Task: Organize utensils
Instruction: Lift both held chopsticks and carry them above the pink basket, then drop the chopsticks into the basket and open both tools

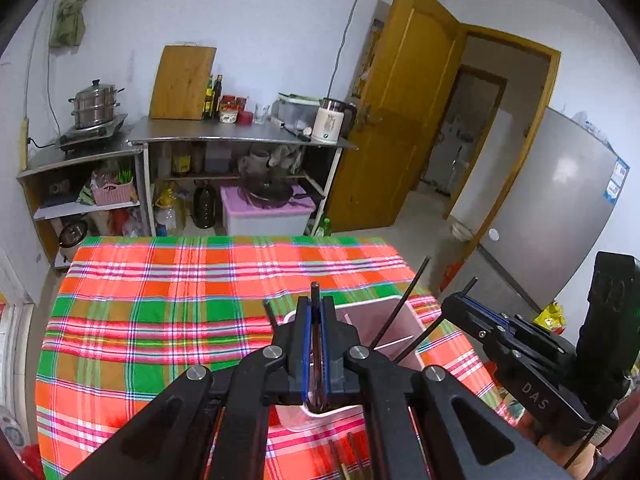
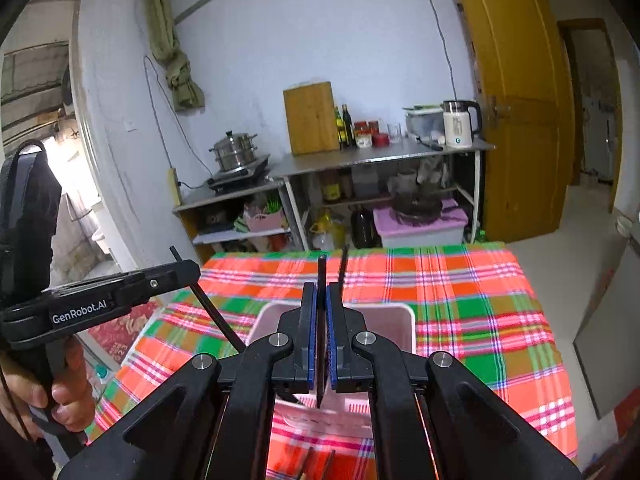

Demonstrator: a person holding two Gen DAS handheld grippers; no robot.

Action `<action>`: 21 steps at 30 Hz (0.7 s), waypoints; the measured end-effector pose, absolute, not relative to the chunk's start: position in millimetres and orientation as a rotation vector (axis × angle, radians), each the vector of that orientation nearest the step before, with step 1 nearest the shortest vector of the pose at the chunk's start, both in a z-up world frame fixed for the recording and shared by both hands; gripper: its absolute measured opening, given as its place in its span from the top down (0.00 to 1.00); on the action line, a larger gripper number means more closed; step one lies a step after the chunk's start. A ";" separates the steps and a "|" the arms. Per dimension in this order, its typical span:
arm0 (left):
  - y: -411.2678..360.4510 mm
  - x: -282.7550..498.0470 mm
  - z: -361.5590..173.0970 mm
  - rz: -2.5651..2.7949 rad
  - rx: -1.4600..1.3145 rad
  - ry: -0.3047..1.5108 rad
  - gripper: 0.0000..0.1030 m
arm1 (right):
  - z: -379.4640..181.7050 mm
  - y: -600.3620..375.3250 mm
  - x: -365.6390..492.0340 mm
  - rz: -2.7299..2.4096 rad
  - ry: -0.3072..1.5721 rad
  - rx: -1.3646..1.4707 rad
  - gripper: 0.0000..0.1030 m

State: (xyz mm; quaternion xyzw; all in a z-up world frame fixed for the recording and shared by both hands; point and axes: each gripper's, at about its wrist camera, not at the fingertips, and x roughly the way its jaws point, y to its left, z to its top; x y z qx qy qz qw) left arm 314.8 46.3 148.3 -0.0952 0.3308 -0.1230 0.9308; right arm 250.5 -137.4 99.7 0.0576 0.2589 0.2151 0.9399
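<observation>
Chopsticks clamped in both claws above holder

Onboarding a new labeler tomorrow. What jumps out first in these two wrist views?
The bright plaid tablecloth fills the lower half of both views. At its near edge stands a pale pink bin, with both grippers poised over it: the left gripper and right gripper are each shut on a dark chopstick. Behind the table, a yellow wooden door stands open beside a metal kitchen counter.
</observation>
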 end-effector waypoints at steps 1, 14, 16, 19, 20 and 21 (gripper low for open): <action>47.4 315.6 145.9 -0.248 -0.196 0.679 0.96 | 96.9 -138.6 250.2 0.440 0.534 0.119 0.96; 60.4 280.7 170.0 -0.239 -0.196 0.584 0.87 | 111.6 -150.4 230.8 0.444 0.510 0.120 0.91; 61.3 269.3 178.5 -0.242 -0.192 0.560 0.87 | 118.1 -154.3 222.1 0.441 0.493 0.125 0.91; 63.8 247.5 187.3 -0.239 -0.193 0.527 0.87 | 125.6 -163.1 206.1 0.436 0.471 0.140 0.91; 64.4 239.9 187.4 -0.242 -0.196 0.521 0.87 | 127.3 -167.0 199.0 0.434 0.462 0.148 0.91; 64.4 232.6 187.1 -0.245 -0.197 0.517 0.87 | 127.7 -171.0 191.6 0.432 0.458 0.156 0.91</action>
